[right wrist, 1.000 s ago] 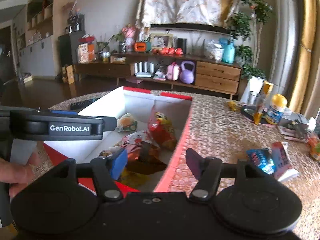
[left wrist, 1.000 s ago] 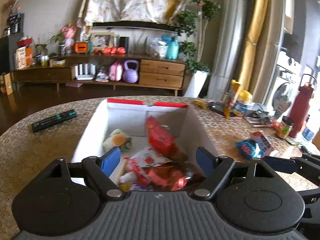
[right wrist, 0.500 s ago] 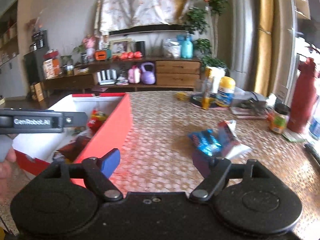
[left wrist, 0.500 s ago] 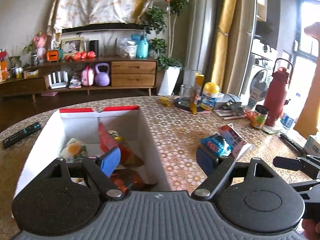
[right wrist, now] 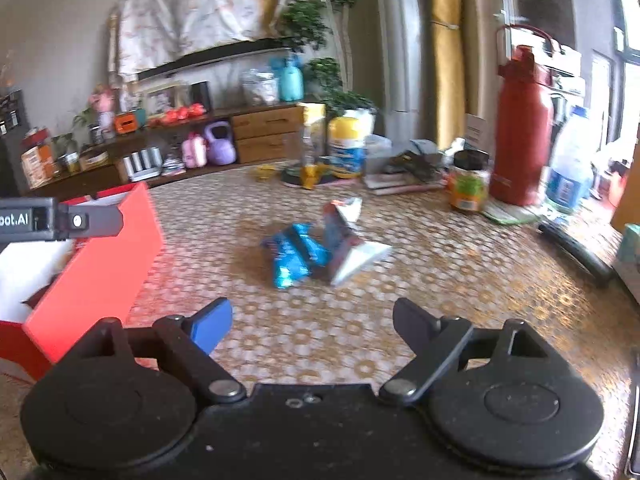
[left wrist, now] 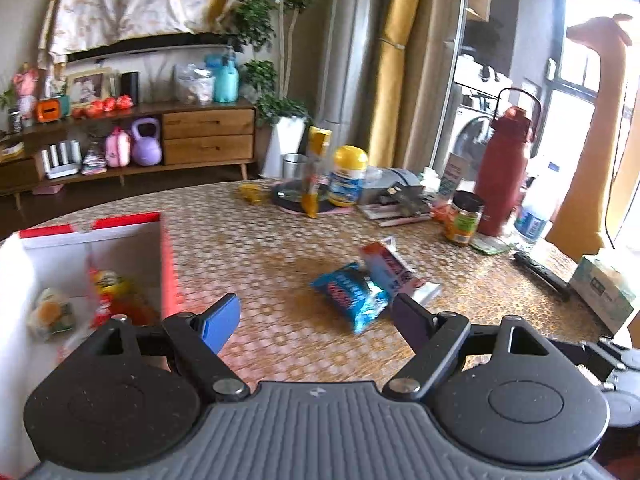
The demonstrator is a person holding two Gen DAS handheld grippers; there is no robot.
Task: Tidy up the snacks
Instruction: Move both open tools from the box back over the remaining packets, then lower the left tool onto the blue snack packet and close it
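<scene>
So there are 2 loose snacks on the table (left wrist: 248,236), a blue snack packet (right wrist: 294,254) and a red and white packet (right wrist: 344,240) leaning right against it, touching. Both sit straight ahead of the right gripper (right wrist: 312,326), out past its fingertips and not touched. That gripper's jaws have just been opening and now stand wide apart with only bare tabletop between them.

From the left gripper (left wrist: 316,318) the same pair lies just ahead, closer to its right finger; its jaws are spread wide too, gripping nothing.

The red box (left wrist: 166,264) with the white inside sits off to the left of both grippers, with a few snack bags (left wrist: 108,292) already lying in it.

Further out behind the packets: a yellow-lidded tub (left wrist: 346,176), a jar (right wrist: 468,182) and a red flask (right wrist: 522,136).
</scene>
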